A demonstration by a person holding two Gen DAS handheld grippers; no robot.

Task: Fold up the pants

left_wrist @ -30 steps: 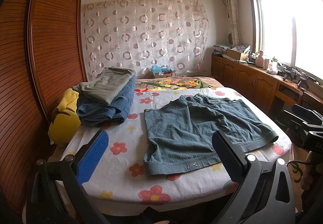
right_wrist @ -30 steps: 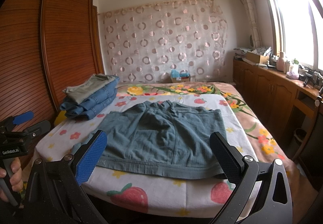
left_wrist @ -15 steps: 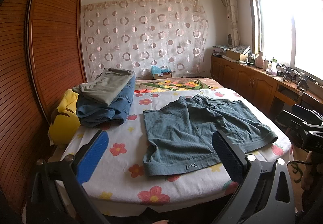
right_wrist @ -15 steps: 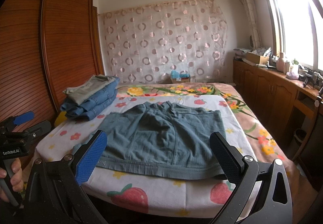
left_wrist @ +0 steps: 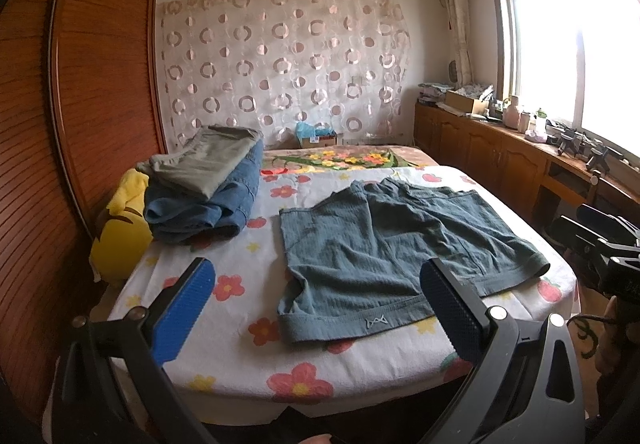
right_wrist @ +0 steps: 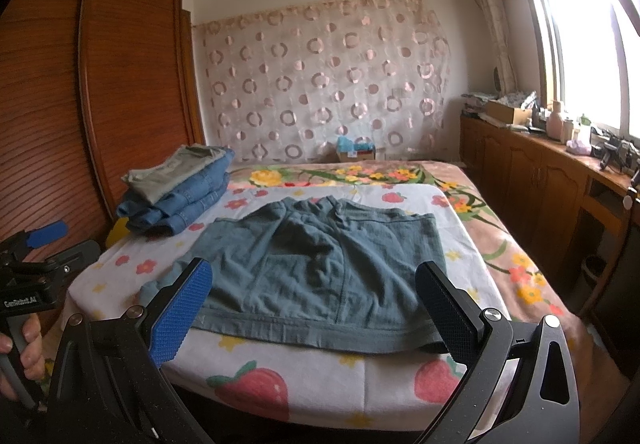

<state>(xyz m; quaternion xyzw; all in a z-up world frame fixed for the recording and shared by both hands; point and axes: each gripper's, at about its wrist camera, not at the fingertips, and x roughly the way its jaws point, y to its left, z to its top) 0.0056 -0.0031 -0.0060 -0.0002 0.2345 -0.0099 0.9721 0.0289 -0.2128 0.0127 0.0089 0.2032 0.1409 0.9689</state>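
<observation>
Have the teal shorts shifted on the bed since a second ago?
No. The teal shorts lie spread flat in the same spot, just as far from the folded clothes pile as before.

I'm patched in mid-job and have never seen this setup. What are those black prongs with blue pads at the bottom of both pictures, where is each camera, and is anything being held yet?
There is no robot arm: a person holds a two-finger gripper in each hand, with a fisheye camera looking along the fingers. One picture is from the left gripper, the other from the right gripper. Both are open, hovering at the near edge of the bed, holding nothing. On the flowered sheet lie teal shorts spread flat, unfolded. Further back to the left sits a stack of folded clothes beside a yellow cushion.
</observation>
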